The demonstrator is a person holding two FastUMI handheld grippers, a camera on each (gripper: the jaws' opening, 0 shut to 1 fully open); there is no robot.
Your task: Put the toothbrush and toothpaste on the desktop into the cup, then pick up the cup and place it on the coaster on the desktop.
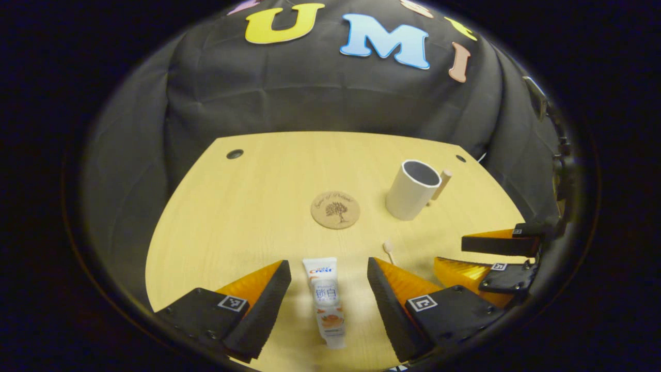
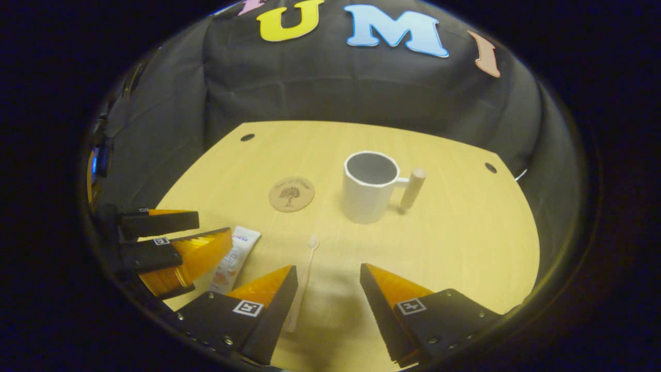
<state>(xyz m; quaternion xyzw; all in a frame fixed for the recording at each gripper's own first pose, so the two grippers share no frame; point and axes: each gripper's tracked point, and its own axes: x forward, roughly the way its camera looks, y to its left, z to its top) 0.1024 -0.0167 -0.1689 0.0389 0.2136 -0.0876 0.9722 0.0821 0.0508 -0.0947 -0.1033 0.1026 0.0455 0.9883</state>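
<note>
Toothpaste tube [image 1: 326, 301] lies flat on the desktop [image 1: 248, 206] between my left fingers, untouched, flat crimped end pointing away from me, cap end nearest me, I think. Pale toothbrush [image 2: 302, 281] lies flat, head toward the cup [image 2: 368, 187]. White cup stands upright and empty, wooden handle out; round cork coaster [image 2: 292, 194] just beside it, bare.

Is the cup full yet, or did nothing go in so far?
Nothing's done yet. The cup is empty and stands beside the coaster. The toothpaste lies between the open left claw; the toothbrush lies by the open right claw. Both must go in, then the cup onto the coaster.
</note>
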